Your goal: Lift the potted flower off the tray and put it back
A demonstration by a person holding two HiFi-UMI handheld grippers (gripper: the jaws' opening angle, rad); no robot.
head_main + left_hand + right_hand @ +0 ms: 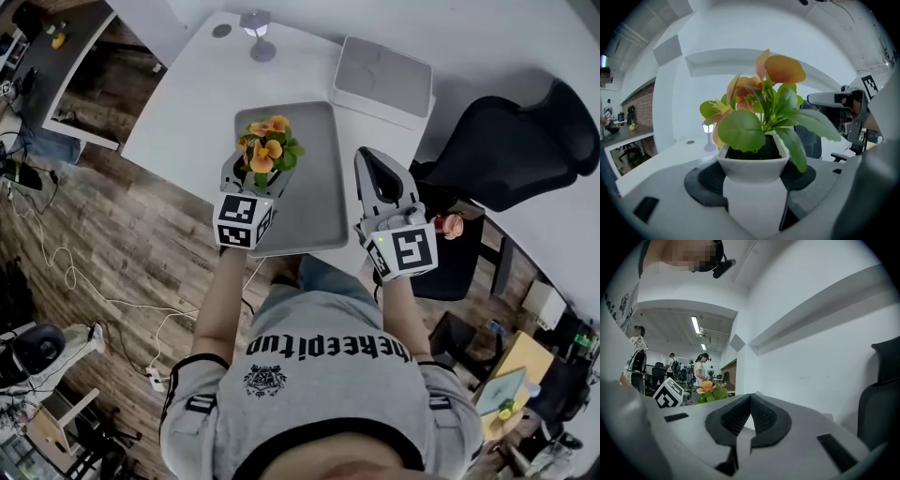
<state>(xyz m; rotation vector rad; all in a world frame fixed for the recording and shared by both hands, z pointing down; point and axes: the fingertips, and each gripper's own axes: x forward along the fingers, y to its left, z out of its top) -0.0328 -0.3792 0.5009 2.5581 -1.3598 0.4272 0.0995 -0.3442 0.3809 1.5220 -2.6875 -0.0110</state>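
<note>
Now | left gripper (pixel 753 185) clamped on potted flower (pixel 265 150) over tray (pixel 321 192) | right gripper (pixel 750 403) jaws together, empty

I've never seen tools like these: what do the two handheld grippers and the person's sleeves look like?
The left gripper and right gripper are light grey plastic, tapering forward, with black ribbed pads inside the jaws. Each carries a white cube with black square markers. The grey T-shirt has short, black-trimmed sleeves.
</note>
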